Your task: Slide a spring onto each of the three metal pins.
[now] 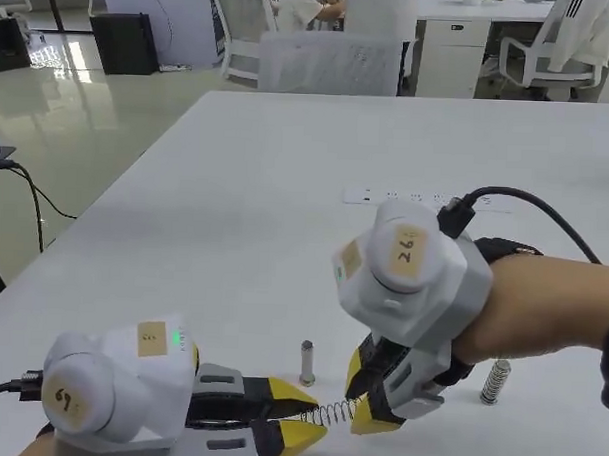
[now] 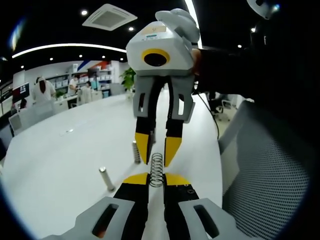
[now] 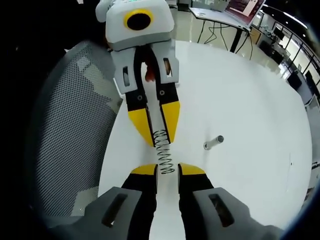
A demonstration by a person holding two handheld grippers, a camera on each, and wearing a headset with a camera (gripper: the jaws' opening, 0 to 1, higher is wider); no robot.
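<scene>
Jaws of the left gripper (image 1: 303, 418) and the right gripper (image 1: 363, 405) each clamped one end of a spring (image 1: 328, 414), suspending it just above the counter (image 1: 234, 236), likely to steady it for the bare upright pin (image 1: 307, 362) nearby.

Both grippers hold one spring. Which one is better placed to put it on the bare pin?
Right, probably. The right gripper reaches down from above, close beside the bare pin, gripping one end of the spring; the left gripper lies low and nearly level.
</scene>
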